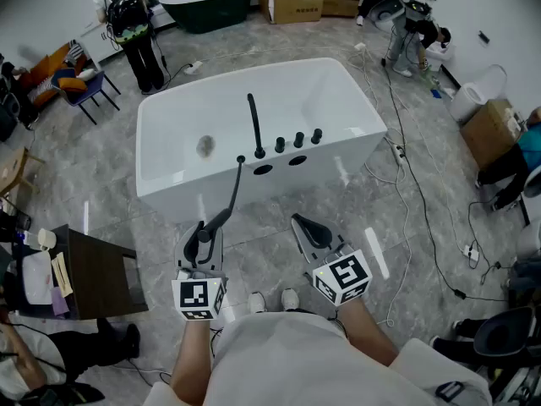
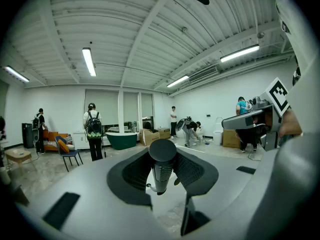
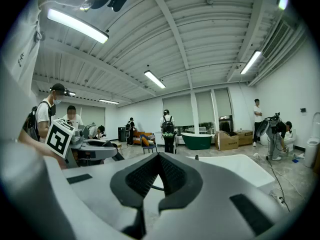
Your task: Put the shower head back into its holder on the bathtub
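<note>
Left hand-held gripper (image 1: 203, 233) pinched the shower head (image 2: 161, 166); right hand-held gripper (image 3: 159, 156) was pressed together, empty. Best lowered upright into the holder (image 1: 263, 169) on the bathtub (image 1: 169, 180) near rim.

Both arms reach forward, left gripper (image 1: 201, 237) gripping, right gripper (image 1: 304, 225) closed empty, both tilted slightly down.

Workshop hall: white bathtub (image 1: 173, 186), green bathtub (image 1: 207, 8), cardboard boxes (image 1: 294, 5), floor cables (image 1: 404, 184).
</note>
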{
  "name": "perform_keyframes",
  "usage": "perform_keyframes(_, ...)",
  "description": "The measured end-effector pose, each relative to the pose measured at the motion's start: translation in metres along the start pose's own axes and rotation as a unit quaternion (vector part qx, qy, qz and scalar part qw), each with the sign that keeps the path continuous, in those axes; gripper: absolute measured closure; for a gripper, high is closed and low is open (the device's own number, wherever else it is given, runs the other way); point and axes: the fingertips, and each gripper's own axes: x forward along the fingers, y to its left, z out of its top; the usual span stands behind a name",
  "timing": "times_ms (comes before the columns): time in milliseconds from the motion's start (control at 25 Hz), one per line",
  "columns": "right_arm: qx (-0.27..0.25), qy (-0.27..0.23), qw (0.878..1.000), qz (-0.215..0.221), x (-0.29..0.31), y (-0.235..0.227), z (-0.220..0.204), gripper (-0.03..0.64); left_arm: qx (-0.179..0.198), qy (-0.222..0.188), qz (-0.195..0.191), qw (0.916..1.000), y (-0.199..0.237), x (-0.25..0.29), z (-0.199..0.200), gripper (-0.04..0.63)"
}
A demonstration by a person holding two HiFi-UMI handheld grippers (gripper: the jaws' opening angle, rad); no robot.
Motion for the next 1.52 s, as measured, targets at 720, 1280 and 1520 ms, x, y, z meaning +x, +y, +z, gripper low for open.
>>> perform_keyframes(720,0.025,-0.006,1.0,0.002,0.005,0.015,0.0,0.598,0.006,-0.007,-0.024,0.9997,0.006,-0.003,0.005,0.456)
perform_keyframes(1280,0.014,0.006,0.999,-0.029,0.021,0.041,-0.002,0.598,0.012,-0.023,-0.065,0.9976,0.025,-0.004,0.009,0.454)
perform_keyframes(1520,0.008,0.01,0.999,-0.046,0.021,0.049,-0.004,0.598,0.014,-0.026,-0.077,0.9965,0.033,-0.008,0.005,0.456)
